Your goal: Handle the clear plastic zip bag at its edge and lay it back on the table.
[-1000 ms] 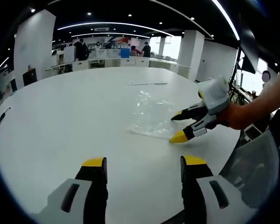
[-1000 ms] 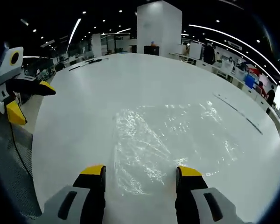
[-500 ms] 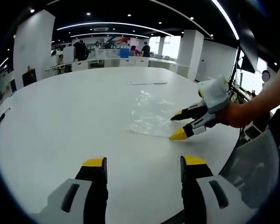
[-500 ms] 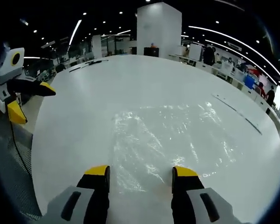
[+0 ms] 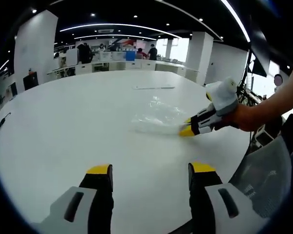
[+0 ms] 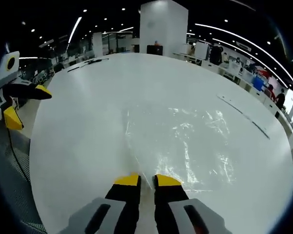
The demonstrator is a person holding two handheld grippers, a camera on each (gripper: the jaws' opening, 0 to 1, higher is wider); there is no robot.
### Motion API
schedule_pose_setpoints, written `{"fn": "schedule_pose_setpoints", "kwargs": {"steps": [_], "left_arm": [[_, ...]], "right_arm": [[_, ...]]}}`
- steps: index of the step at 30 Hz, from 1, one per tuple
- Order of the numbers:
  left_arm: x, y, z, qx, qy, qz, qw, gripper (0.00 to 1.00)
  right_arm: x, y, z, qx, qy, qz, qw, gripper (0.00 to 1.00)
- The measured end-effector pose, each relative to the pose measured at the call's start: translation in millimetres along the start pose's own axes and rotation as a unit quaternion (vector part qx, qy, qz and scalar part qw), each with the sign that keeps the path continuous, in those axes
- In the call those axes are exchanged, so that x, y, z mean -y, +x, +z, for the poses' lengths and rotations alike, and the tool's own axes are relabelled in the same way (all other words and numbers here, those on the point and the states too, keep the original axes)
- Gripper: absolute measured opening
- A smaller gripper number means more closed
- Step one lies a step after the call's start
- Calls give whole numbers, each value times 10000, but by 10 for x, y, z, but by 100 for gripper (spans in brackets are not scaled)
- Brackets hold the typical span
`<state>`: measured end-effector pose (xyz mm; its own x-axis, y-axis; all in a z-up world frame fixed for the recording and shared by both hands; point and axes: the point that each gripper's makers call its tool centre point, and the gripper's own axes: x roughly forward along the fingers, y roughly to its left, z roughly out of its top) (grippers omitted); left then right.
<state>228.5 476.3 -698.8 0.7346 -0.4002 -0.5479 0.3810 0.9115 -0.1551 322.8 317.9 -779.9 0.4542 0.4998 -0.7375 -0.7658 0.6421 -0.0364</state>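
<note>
Edge gripped, the lift and lay-back not yet done.

In the left gripper view the left tongs (image 5: pixel 149 168) hang released at lower centre over the bare white surface (image 5: pixel 63 117); right of centre, the clear zip bag (image 5: pixel 156 117) lies flat, its near edge pinched by the clenched right tongs (image 5: pixel 187 130), apparently a grasp just made.

Both views look low across the white table (image 5: pixel 63 126), sharing the zip bag (image 6: pixel 185 141).
</note>
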Motion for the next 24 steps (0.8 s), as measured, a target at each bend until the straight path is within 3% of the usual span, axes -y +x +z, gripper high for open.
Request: {"fn": "schedule_pose_setpoints", "kwargs": {"steps": [13,24], "left_arm": [[92,53,-94,-272,350,-168,9989,60],[138,58,-121,-340,505,-241,9979,61]], "right_arm": [[44,-117,101,117,147,-68,9998,0],[-47,-276,149,171,-382,73,9991,0]]}}
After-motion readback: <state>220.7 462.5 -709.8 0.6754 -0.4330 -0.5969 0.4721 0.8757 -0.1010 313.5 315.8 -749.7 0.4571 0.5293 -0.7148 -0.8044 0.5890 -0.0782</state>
